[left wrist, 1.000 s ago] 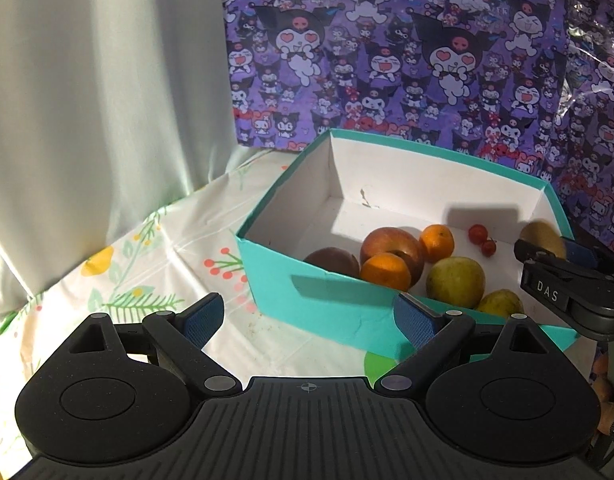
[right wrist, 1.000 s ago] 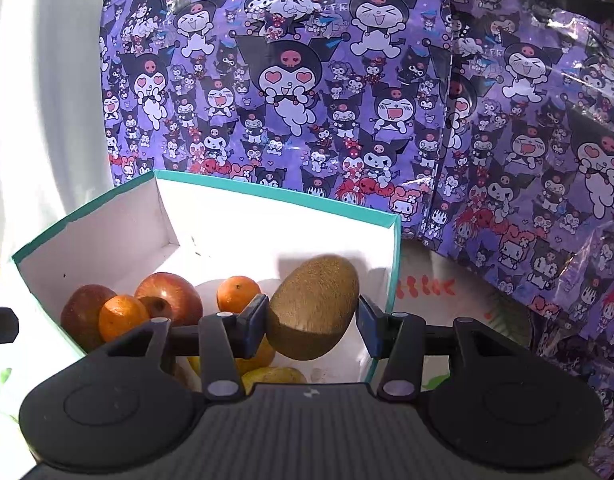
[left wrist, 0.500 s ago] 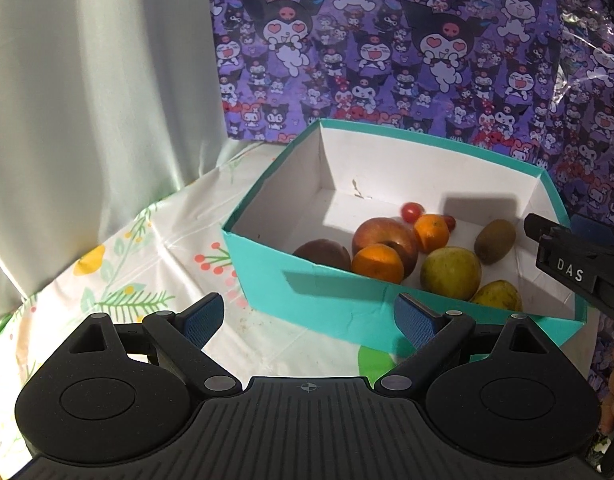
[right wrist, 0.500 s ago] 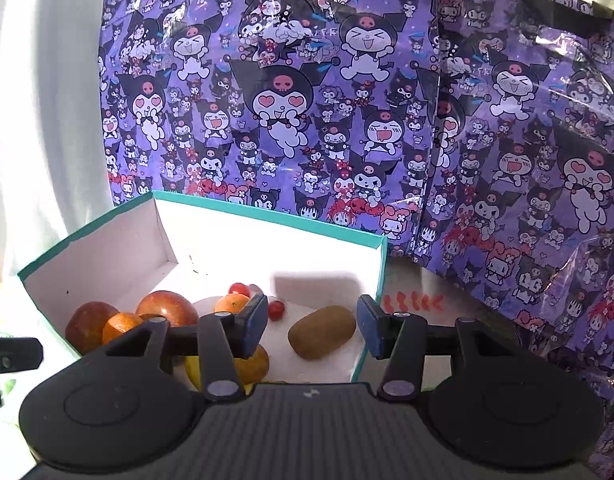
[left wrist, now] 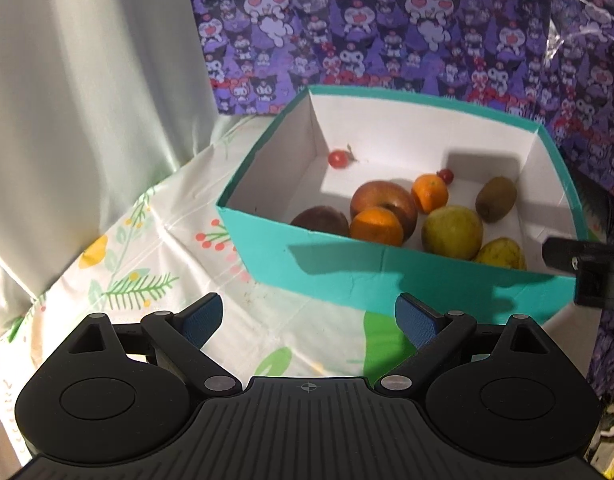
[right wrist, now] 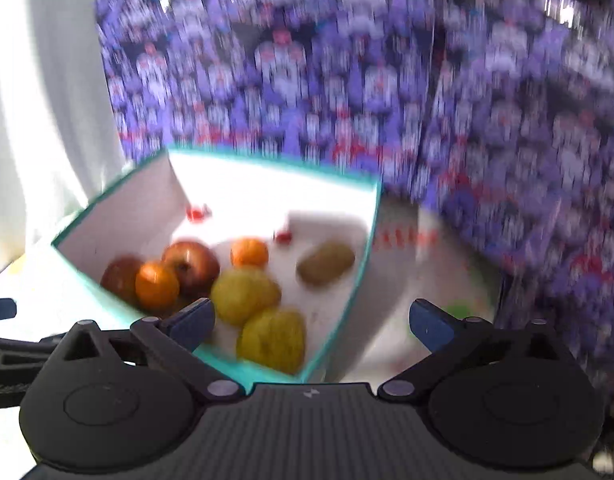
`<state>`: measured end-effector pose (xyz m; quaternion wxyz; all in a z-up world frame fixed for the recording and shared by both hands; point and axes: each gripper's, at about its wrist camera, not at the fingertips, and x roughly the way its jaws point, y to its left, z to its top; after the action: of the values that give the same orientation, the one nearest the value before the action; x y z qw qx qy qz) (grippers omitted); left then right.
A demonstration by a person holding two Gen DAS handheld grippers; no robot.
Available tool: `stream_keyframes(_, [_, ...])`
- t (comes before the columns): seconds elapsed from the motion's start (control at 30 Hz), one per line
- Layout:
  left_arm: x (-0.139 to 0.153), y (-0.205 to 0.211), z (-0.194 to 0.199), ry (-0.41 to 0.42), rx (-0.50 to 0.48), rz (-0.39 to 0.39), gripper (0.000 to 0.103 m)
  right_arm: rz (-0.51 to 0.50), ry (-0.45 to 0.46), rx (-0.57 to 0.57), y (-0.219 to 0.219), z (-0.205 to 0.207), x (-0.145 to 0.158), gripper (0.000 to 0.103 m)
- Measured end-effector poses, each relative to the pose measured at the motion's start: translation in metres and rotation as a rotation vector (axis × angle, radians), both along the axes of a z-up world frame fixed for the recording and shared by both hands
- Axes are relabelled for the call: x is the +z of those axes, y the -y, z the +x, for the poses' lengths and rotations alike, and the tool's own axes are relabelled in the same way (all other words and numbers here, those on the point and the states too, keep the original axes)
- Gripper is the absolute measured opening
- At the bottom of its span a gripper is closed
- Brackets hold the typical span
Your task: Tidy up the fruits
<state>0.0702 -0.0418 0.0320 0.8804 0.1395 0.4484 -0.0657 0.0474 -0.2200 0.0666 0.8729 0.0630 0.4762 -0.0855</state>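
Note:
A teal box (left wrist: 387,276) with white inside holds several fruits: a red apple (left wrist: 383,202), two oranges (left wrist: 377,226), a yellow-green pear (left wrist: 453,232), a brown kiwi (left wrist: 497,199) and small red cherry tomatoes (left wrist: 338,159). My left gripper (left wrist: 309,318) is open and empty, in front of the box's near wall. My right gripper (right wrist: 311,322) is open and empty, above the box's near right corner; its view is blurred. The kiwi (right wrist: 326,263) lies on the box floor there. The right gripper's body (left wrist: 587,268) shows at the left view's right edge.
The box stands on a white floral tablecloth (left wrist: 147,264). A purple cartoon-print sheet (left wrist: 387,32) hangs behind it, and a pale curtain (left wrist: 87,100) hangs at the left.
My right gripper let go of the kiwi into the box, opened wider and pulled back and up. A cherry tomato rolled to the box's far left corner. The left gripper rose slightly.

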Motion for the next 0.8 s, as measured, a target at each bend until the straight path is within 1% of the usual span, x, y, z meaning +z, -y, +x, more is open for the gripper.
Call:
stream_keyframes(0.07, [0.001, -0.001, 0.006, -0.039, 0.017, 0.015, 0.097, 0.015, -0.065, 0.013, 0.0, 0.003, -0.002, 0.103])
stream_keyframes(0.13, [0.002, -0.002, 0.012, -0.076, 0.041, 0.012, 0.097, -0.012, -0.126, 0.027, -0.002, 0.007, -0.003, 0.103])
stream_keyframes(0.2, [0.004, -0.002, 0.018, -0.109, 0.05, -0.009, 0.097, -0.032, -0.18, 0.044, -0.005, 0.012, -0.004, 0.103])
stream_keyframes(0.27, [0.005, 0.001, 0.023, -0.138, 0.051, -0.023, 0.097, -0.033, -0.191, 0.043, -0.005, 0.014, -0.004, 0.103])
stream_keyframes(0.33, [0.007, 0.008, 0.027, -0.14, 0.053, -0.002, 0.097, -0.03, -0.208, 0.045, -0.004, 0.017, -0.005, 0.103])
stream_keyframes(0.4, [0.007, 0.015, 0.029, -0.137, 0.044, 0.037, 0.097, -0.038, -0.231, 0.049, -0.005, 0.023, -0.006, 0.103])
stream_keyframes(0.47, [0.005, 0.021, 0.034, -0.157, 0.035, 0.05, 0.097, -0.038, -0.254, 0.072, -0.008, 0.029, -0.008, 0.103])
stream_keyframes(0.53, [0.002, 0.025, 0.039, -0.176, 0.046, 0.057, 0.097, -0.032, -0.281, 0.102, -0.011, 0.035, -0.01, 0.103])
stream_keyframes(0.67, [-0.006, 0.031, 0.043, -0.198, 0.055, 0.091, 0.097, -0.06, -0.32, 0.144, -0.017, 0.043, -0.016, 0.103])
stream_keyframes(0.8, [-0.01, 0.035, 0.048, -0.212, 0.062, 0.108, 0.097, -0.054, -0.341, 0.174, -0.019, 0.047, -0.019, 0.103])
